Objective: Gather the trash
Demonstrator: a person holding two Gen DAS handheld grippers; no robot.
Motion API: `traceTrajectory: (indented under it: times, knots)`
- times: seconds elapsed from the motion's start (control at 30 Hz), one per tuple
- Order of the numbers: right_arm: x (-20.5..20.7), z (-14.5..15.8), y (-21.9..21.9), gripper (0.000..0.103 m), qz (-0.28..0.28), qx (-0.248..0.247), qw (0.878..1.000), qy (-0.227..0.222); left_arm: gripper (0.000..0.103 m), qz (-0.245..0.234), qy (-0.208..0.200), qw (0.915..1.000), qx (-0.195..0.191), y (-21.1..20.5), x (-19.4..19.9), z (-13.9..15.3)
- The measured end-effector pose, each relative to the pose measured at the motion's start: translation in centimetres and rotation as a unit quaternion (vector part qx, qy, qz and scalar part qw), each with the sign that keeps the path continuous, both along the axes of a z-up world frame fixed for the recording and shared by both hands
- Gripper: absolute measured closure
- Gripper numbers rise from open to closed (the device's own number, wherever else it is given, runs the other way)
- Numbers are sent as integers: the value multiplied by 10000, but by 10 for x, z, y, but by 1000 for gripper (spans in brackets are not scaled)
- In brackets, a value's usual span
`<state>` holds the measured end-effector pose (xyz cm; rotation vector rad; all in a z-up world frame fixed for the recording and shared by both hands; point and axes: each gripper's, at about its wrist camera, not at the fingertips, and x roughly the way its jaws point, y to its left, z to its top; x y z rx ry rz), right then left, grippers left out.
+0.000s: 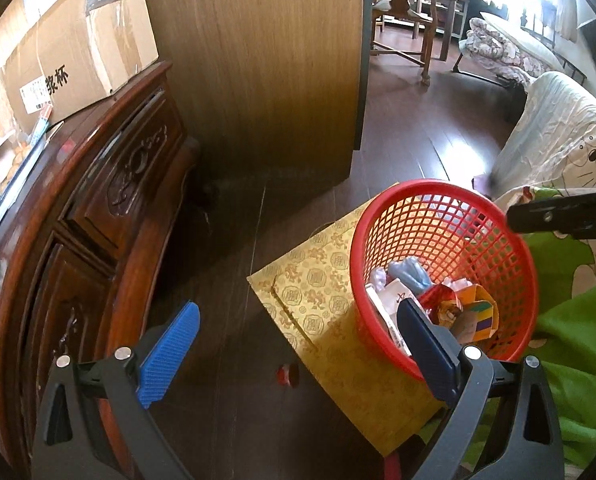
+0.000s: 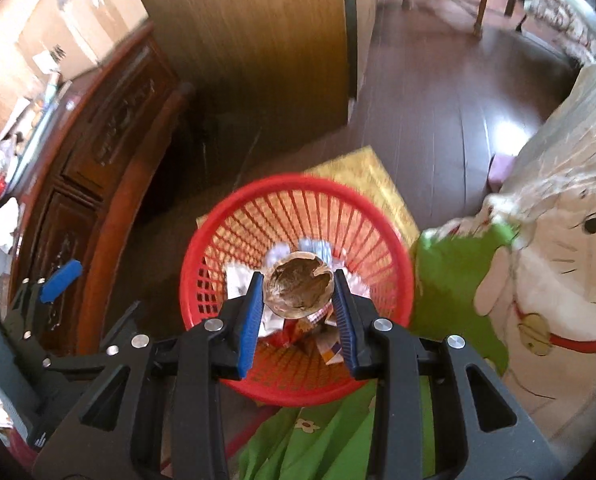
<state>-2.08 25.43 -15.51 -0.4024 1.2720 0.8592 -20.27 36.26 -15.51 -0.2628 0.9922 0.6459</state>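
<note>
A red mesh basket [image 1: 450, 216] stands on a yellow patterned box [image 1: 322, 292] and holds wrappers and paper scraps [image 1: 458, 312]. It also shows in the right wrist view [image 2: 202, 264]. My right gripper [image 2: 298, 292] is shut on a brown walnut shell half [image 2: 298, 288] and holds it right above the basket's opening. My left gripper [image 1: 298, 328] is open and empty, to the left of the basket, its right finger near the rim. Part of the right gripper [image 1: 562, 212] shows at the right edge of the left wrist view.
A carved dark wood cabinet [image 1: 98, 216] with a cardboard box [image 1: 78, 56] on top stands at the left. A wooden panel [image 1: 258, 64] is behind. A small red object [image 1: 286, 374] lies on the dark floor. A green cartoon-cat blanket [image 2: 538, 280] is at the right.
</note>
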Motion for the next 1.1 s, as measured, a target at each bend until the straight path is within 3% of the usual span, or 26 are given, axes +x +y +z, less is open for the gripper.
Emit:
traceTrajectory:
  times: [0.13,0.43,0.6,0.9,1.1]
  knots:
    - [2,-14,8,58,-5,-98,9997,236,6,32,15,10000,-69,1,-3,-3]
    - [-5,7,-9,58,-39,180,9997,-169,6,-5,-95,9999,-83,0,-4,8]
    - [-22,42,-26,58,95,540,9960,-707,6,-87,-195,9997,73,-10,-7,27]
    - [-60,117,-87,51,112,1315,9815,-1386,6,-261,-500,9977,379,-44,-23,93]
    - [-71,150,-131,49,-84,1708,9758,-1362,6,-411,-510,9954,700,-79,-37,133]
